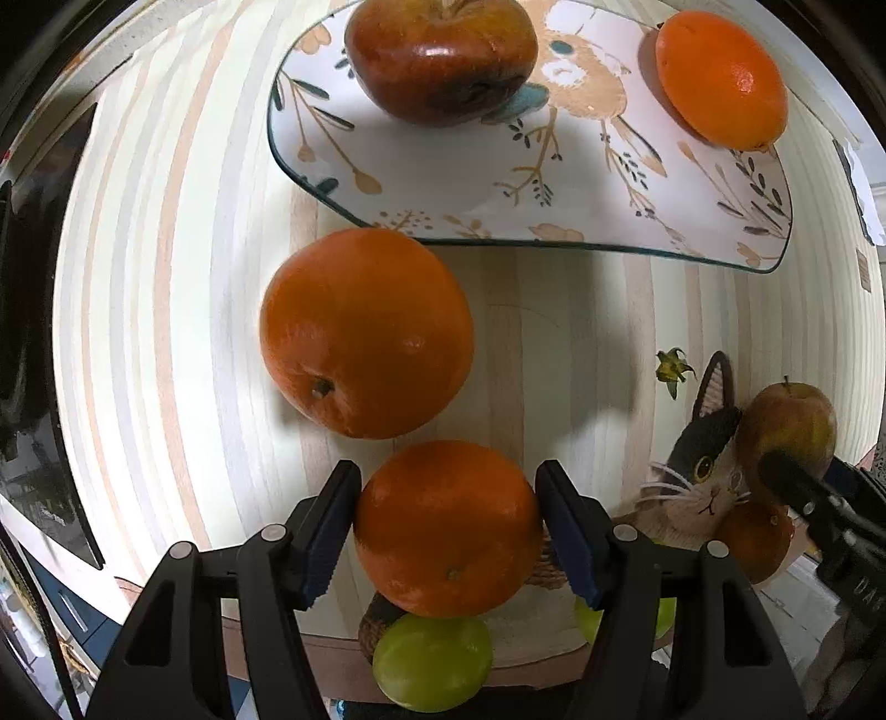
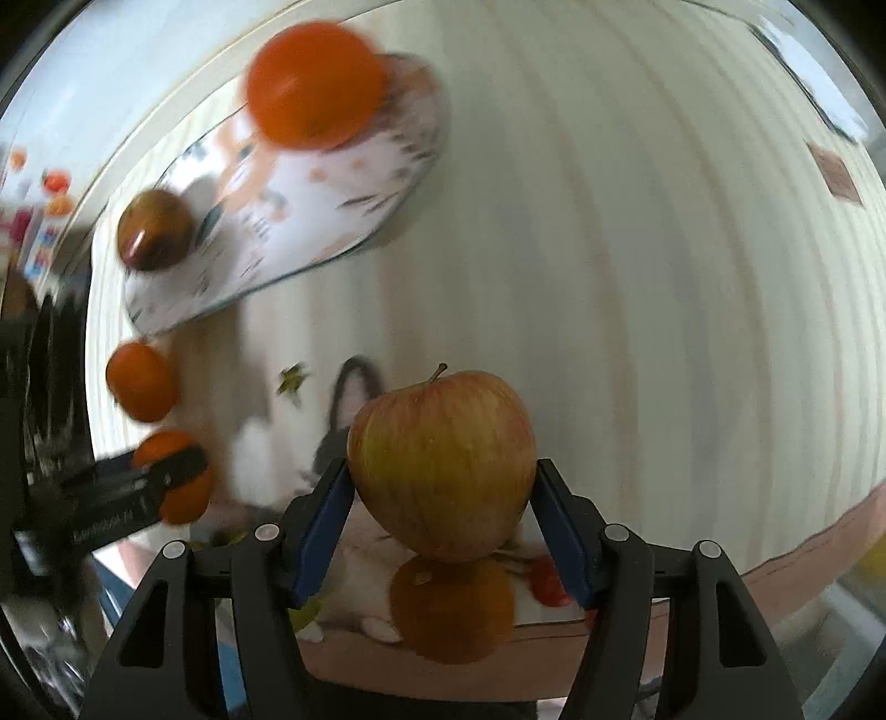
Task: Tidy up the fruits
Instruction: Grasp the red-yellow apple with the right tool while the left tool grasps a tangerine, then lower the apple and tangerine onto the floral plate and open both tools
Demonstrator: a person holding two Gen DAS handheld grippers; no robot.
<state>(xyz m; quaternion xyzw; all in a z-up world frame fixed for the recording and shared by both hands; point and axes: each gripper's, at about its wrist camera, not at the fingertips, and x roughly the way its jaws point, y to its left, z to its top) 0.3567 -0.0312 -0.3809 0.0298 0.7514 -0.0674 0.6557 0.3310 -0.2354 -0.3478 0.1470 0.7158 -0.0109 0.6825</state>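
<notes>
**Both grippers carry fruit toward the plate**

Left wrist view: the left gripper [image 1: 447, 529] is clenched on an orange [image 1: 447, 529], held above the striped table [image 1: 554, 343]. A second orange [image 1: 366, 334] lies just ahead; beyond it, the floral plate [image 1: 470, 183] holds a dark apple [image 1: 440, 55] and another orange [image 1: 721, 80].

Right wrist view, blurred: the right gripper [image 2: 443, 487] grasps a yellow-red apple [image 2: 443, 462], the plate far left. The carrying step seems underway; next, each fruit likely needs a bare spot on the plate.

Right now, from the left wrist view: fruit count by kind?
Oranges: 4
Apples: 2
Green round fruits: 2, one partly hidden
Total: 8
</notes>
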